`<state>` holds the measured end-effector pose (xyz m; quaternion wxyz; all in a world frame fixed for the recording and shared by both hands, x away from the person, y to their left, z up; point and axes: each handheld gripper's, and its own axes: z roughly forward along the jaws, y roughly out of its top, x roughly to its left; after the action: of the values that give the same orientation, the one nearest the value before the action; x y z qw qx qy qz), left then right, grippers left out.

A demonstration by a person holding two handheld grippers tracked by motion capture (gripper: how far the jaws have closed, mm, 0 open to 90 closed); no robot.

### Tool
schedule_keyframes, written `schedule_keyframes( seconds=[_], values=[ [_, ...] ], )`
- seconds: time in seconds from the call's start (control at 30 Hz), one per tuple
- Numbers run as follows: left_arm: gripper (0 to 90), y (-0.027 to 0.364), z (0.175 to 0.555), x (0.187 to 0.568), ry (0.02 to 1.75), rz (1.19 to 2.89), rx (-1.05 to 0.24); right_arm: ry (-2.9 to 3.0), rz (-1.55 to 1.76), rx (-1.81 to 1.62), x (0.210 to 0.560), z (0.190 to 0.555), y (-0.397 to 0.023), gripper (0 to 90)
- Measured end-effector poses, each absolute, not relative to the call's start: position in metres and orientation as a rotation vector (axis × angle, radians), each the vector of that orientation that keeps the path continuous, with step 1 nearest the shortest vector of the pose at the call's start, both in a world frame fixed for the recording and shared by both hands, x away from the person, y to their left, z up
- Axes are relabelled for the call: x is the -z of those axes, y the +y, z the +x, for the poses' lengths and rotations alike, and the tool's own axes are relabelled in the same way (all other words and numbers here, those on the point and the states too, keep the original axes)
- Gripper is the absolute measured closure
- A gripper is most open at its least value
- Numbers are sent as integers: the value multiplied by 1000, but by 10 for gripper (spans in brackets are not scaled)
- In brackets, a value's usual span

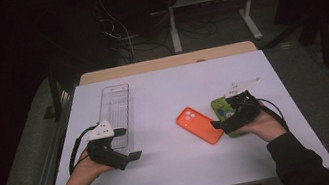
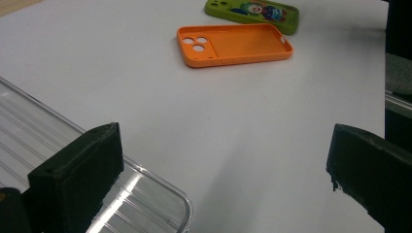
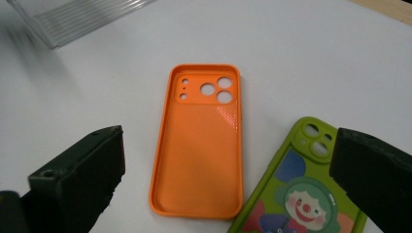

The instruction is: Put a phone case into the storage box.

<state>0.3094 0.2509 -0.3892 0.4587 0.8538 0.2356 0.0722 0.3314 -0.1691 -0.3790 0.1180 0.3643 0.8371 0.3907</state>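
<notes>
Orange phone case: lies open side up on the white table, camera cut-outs at its 12 o'clock end in the right gripper view; no writing readable.
Green phone case: just beside the orange one at its 3 o'clock, printed with a clown face; no brand legible.
Right gripper: jaws spread wide, holding nothing, above both cases.
Left gripper: jaws wide apart, empty, at the near end of the clear tray.
Clear tray: at 9 o'clock from the cases, well apart.

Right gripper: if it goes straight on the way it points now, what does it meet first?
Probably the orange phone case: it lies open side up between the right gripper's open jaws. The green clown case sits just off to one side. Depth is uncertain.
</notes>
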Motion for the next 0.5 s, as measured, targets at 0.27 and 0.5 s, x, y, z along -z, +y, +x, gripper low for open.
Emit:
schedule_keyframes(
  seconds=[0.27,0.5],
  values=[
    [0,251,310,389,574,2108,-176,2433,1066,-1131,376,345,-162,0],
    [0,252,310,388,569,2116,-178,2426,1083,-1136,375,360,-154,0]
  ],
)
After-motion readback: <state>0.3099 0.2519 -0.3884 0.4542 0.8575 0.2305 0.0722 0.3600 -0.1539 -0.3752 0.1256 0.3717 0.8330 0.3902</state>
